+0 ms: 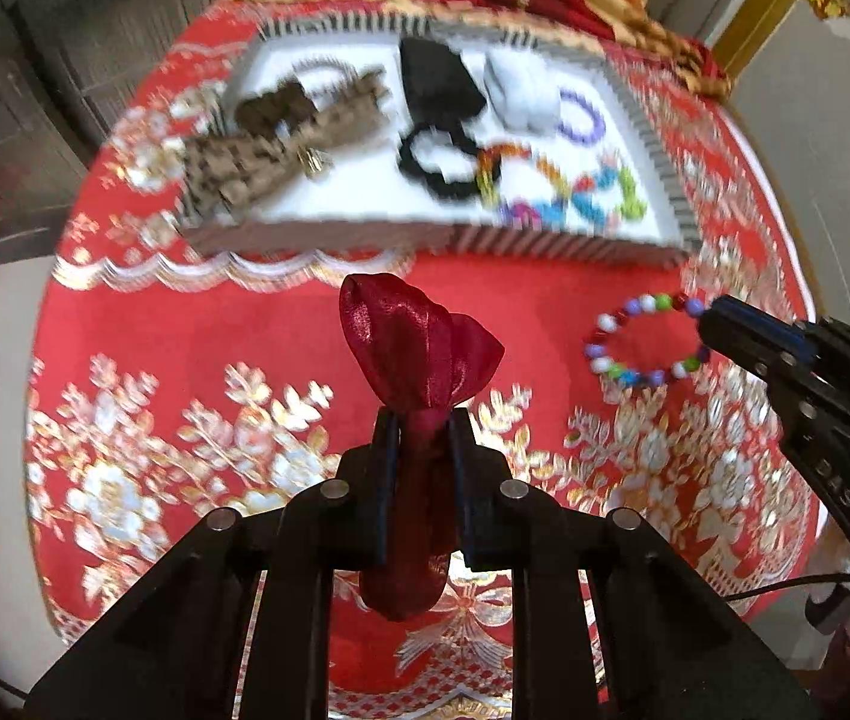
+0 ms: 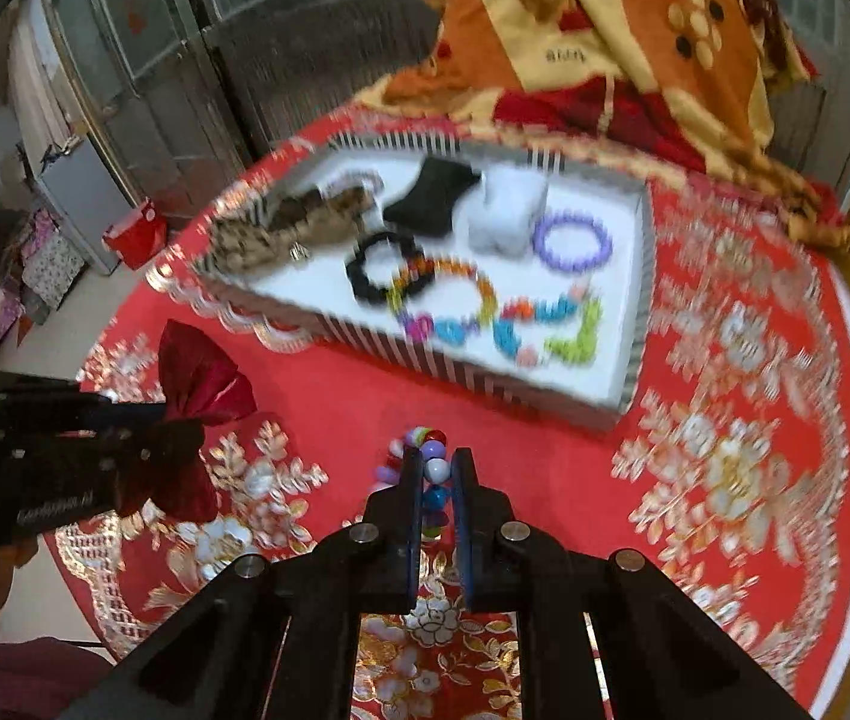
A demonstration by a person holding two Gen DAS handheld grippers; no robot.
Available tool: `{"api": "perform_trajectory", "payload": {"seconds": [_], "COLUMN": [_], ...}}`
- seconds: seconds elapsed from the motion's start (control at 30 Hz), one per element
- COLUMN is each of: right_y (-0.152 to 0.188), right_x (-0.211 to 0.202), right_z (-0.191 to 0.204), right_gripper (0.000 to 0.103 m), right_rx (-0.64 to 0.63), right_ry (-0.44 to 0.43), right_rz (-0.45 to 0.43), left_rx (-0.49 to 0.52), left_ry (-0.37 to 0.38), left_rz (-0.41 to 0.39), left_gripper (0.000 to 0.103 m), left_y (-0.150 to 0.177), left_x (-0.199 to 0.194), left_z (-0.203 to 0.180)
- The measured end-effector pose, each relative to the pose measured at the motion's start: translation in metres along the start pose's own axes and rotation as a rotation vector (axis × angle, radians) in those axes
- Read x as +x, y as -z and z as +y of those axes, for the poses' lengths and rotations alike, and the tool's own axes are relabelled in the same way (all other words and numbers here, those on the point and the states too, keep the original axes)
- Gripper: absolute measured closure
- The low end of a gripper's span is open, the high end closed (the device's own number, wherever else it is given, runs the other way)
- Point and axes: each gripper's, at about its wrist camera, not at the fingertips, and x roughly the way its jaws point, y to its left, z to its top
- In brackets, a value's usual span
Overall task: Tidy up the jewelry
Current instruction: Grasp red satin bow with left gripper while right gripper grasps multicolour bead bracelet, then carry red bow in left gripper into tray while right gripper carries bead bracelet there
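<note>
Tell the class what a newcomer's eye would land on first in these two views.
First, the dark red satin scrunchie clamped in the left tongs above the red and gold tablecloth. Next, the multicoloured bead bracelet pinched in the right tongs. Behind them sits the striped tray of hair ties and bracelets.

No legible text; faint blurred lettering on the patterned cloth (image 2: pixel 557 54).

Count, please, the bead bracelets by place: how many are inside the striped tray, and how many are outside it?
Inside the striped tray: 3 (purple bracelet, orange bracelet, multicolour chunky bracelet)
Outside, in the right gripper: 1 (glass bead bracelet)
Total: 4
</note>
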Motion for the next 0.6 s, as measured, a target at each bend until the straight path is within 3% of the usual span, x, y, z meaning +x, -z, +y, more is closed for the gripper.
{"api": "perform_trajectory", "payload": {"seconds": [0.33, 0.6], "right_y": [-0.035, -0.052], "right_x": [-0.047, -0.063], "right_z": [0.005, 0.007], "right_gripper": [0.094, 0.094], "right_rx": [-0.029, -0.045], "right_ry": [0.025, 0.047], "right_rz": [-0.097, -0.144], "left_rx": [-0.001, 0.010], "left_ry": [-0.033, -0.061], "left_rz": [-0.114, -0.161], "left_gripper": [0.088, 0.088], "left_y": [-0.020, -0.035], "left_x": [-0.041, -0.051], "left_z": [0.012, 0.010]}}
